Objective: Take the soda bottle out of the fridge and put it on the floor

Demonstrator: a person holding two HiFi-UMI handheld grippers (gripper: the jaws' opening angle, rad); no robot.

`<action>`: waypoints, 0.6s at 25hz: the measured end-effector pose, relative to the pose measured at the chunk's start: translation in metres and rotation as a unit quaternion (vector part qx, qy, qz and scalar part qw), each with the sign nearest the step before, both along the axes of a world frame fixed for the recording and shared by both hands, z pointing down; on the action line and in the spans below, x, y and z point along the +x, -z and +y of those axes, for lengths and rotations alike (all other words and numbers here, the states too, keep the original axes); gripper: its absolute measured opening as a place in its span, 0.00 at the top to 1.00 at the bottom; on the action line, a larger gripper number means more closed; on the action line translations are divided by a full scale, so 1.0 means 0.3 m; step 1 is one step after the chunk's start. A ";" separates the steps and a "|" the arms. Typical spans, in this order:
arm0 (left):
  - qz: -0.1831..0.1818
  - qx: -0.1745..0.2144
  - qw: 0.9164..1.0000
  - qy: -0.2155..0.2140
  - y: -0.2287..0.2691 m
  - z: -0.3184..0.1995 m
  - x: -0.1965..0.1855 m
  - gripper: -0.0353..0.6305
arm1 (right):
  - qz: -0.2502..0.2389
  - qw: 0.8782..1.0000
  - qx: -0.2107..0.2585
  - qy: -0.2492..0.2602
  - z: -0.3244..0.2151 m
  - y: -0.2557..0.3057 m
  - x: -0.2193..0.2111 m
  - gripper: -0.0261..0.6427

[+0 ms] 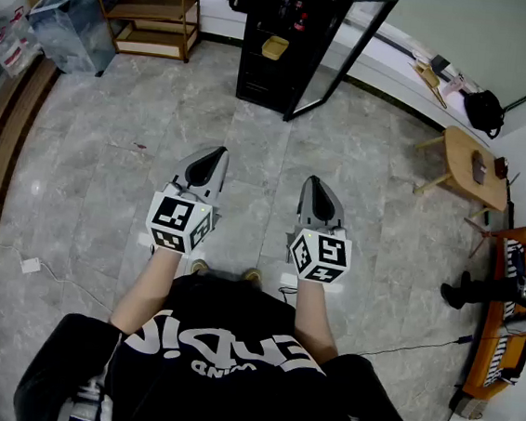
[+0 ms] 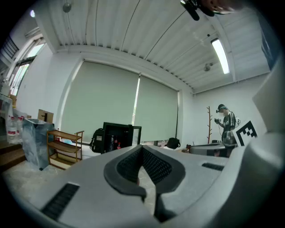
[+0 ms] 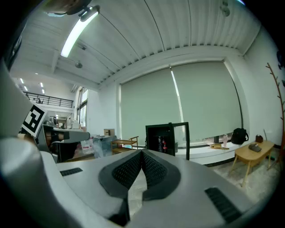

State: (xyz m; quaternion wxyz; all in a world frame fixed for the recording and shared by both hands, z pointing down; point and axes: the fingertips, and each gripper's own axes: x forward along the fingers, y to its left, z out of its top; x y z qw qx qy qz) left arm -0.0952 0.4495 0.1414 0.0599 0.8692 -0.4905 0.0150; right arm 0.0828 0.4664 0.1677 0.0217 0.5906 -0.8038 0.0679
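Glossy grey stone tiles point(image 1: 108, 170); boxy black fridge point(image 1: 280, 48) open; left gripper point(image 1: 216, 156), right gripper point(image 1: 313, 183) both closed.

The left gripper point(image 1: 216, 156) and right gripper point(image 1: 313, 184) have smooth matt grey plastic shells and black dimpled pads point(image 2: 153, 167). Under them, the floor point(image 1: 90, 168) is glossy marbled stone tile. Ahead stand a black fridge point(image 1: 279, 43) with a glass door point(image 1: 342, 56) and a bare-wood shelf point(image 1: 153, 11).

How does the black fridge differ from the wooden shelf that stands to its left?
The fridge is black, while the wooden shelf is light brown. The fridge has a glass door, now swung open; the shelf has open boards and no door. The fridge is also taller than the shelf. Both stand at the far edge of the tiled floor.
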 end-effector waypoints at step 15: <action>0.002 0.004 0.998 -0.055 -0.026 -0.085 -0.106 0.94 | -0.026 0.999 0.020 -0.030 -0.016 -0.027 -0.129 0.93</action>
